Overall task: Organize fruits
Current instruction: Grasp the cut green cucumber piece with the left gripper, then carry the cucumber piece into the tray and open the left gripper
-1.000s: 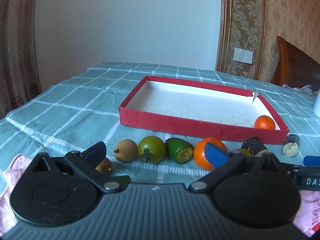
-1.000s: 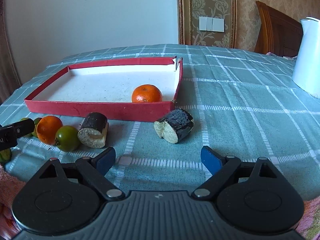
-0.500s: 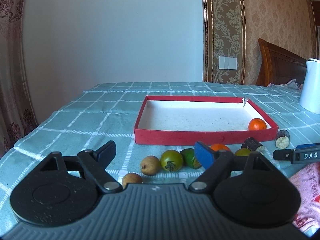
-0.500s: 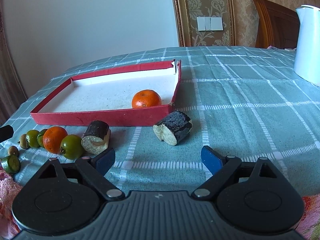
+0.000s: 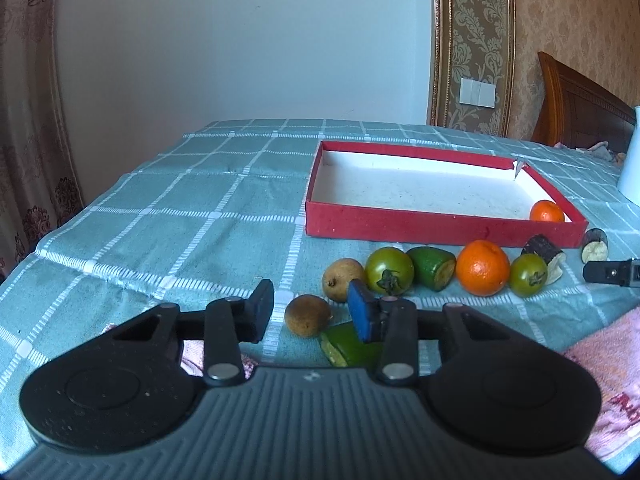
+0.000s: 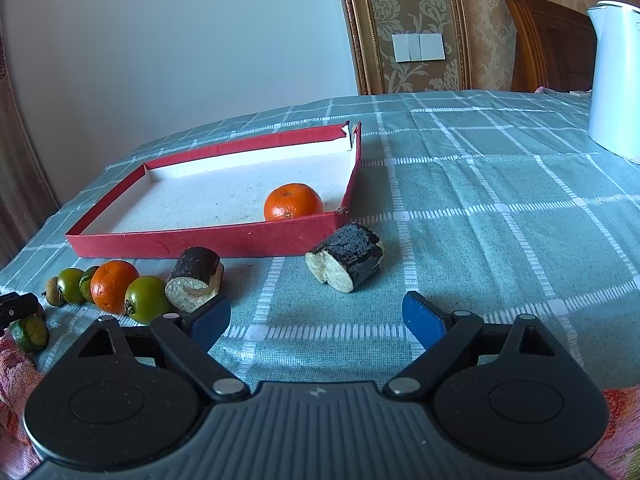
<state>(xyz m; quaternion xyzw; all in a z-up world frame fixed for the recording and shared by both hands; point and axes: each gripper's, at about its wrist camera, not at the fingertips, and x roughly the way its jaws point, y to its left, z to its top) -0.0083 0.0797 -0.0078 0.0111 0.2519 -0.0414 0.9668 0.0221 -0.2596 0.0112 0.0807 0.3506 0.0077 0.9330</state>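
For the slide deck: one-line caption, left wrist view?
Left gripper jaws closing, empty, above fruit lined before the red tray.

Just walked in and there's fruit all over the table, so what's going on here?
A person is sorting fruit into a red tray with a claw in each hand. One orange already sits in the tray; the rest lie along its near wall. The left claw is closing with a small brown fruit showing between its fingers, not yet pinched. The right claw is open and holds nothing, facing a dark cut piece on the cloth.
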